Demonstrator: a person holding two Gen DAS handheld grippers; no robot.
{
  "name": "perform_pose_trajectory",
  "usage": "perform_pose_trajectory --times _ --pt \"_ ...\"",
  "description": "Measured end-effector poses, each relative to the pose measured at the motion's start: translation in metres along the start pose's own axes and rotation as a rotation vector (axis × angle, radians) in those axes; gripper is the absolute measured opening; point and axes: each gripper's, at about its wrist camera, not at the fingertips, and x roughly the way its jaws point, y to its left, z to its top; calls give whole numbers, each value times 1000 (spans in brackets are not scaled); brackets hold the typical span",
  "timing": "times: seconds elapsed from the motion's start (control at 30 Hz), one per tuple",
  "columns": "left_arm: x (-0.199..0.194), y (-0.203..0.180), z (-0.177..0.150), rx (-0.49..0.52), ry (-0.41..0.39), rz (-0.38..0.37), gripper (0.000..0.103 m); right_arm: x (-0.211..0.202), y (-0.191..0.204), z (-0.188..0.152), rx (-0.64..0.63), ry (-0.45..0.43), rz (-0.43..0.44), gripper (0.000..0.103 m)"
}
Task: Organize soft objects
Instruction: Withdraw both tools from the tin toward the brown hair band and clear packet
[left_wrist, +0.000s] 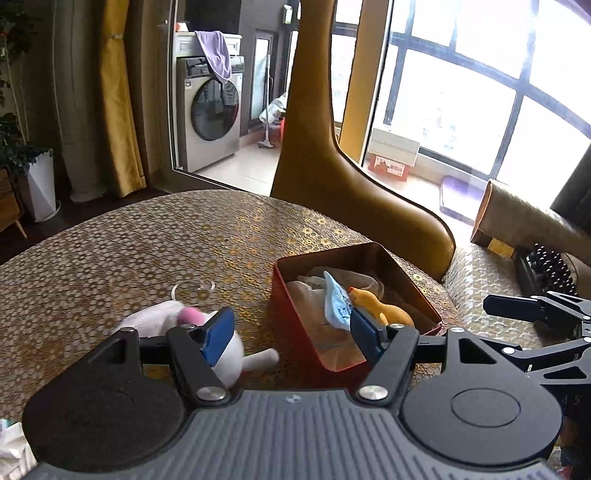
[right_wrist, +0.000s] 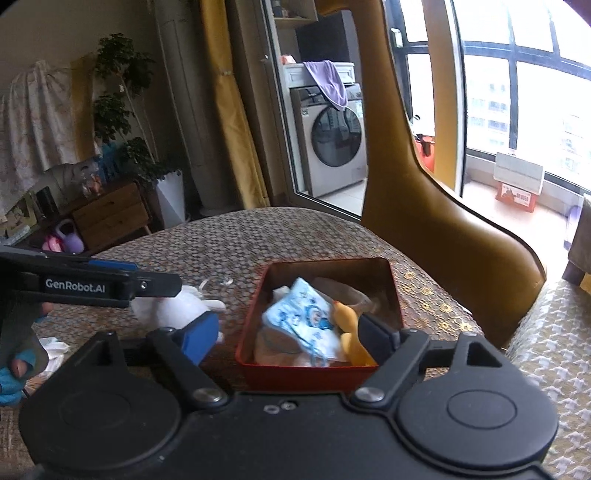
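A red box (left_wrist: 284, 295) (right_wrist: 295, 378) stands on the patterned table. Inside it lie a beige cloth (left_wrist: 306, 295) (right_wrist: 271, 339), a blue printed cloth (left_wrist: 336, 301) (right_wrist: 303, 317) and a yellow duck toy (left_wrist: 373, 301) (right_wrist: 345, 317). A white plush toy (left_wrist: 234, 354) (right_wrist: 177, 306) with a pink patch lies on the table just left of the box. My left gripper (left_wrist: 291, 330) hangs open above the gap between plush and box, holding nothing. My right gripper (right_wrist: 288, 334) is open over the box's near side, also holding nothing.
A mustard chair back (left_wrist: 314, 147) (right_wrist: 424, 221) rises right behind the box. A clear glass ring (left_wrist: 194, 286) (right_wrist: 216, 282) lies beyond the plush. White paper (right_wrist: 55, 347) lies at the left near a hand (right_wrist: 18, 365). A cushioned seat (left_wrist: 480, 280) adjoins the table's right edge.
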Motion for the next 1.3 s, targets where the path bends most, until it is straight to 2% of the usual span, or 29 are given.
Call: perform_pose_trajectory --times 0.1,0.17,0.43,0.7,0.77,0.8,0.97,1.1,1.2,1.3 --pt "-18 9 -4 1 -18 -4 71 -6 10 2 5 -1 29 85" --pt "-32 16 -9 3 -35 6 80 -11 18 2 -2 -12 38 89" --pt "-74 45 -30 -18 -68 41 85 -23 51 0 -15 -42 119 96" --pt "-101 74 -53 -85 -80 33 88 -26 85 -8 -35 -69 174 101" --pt "-106 79 -59 -96 -87 33 100 -28 91 -11 -42 -74 183 101" --pt "-108 82 -63 -99 -92 33 102 -29 94 -13 -47 -78 186 101" --pt "-113 92 -81 -87 -96 51 102 -24 107 -24 -65 -69 194 101" --pt "-113 102 -97 -74 -75 34 102 -13 113 -34 -59 -37 184 101" --pt "-109 116 -109 -129 -38 17 102 -3 114 -41 -54 -6 164 101" --pt "-103 130 -121 -177 -15 39 102 10 115 -47 -47 23 134 101"
